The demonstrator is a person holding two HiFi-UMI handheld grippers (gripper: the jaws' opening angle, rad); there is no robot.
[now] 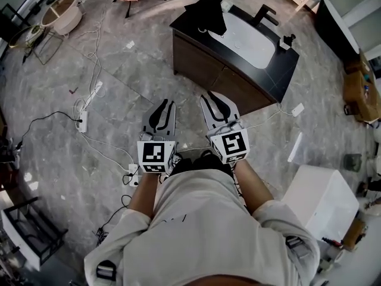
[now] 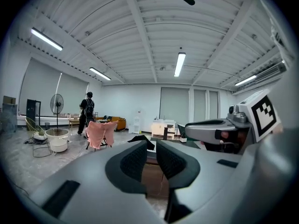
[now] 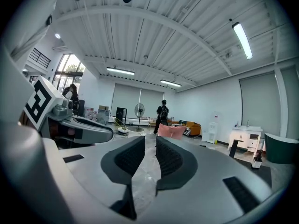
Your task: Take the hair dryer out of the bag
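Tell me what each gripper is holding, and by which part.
Nothing is held. The grey left gripper and the grey right gripper each have their black ribbed jaws slightly apart, with nothing between them.

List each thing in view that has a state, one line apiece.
Left tongs, slightly open, empty.
Right tongs, slightly open, empty.
Vanity, doors shut.
Black bag, lying on the vanity; open or shut cannot be told.
Ceiling lights, on.
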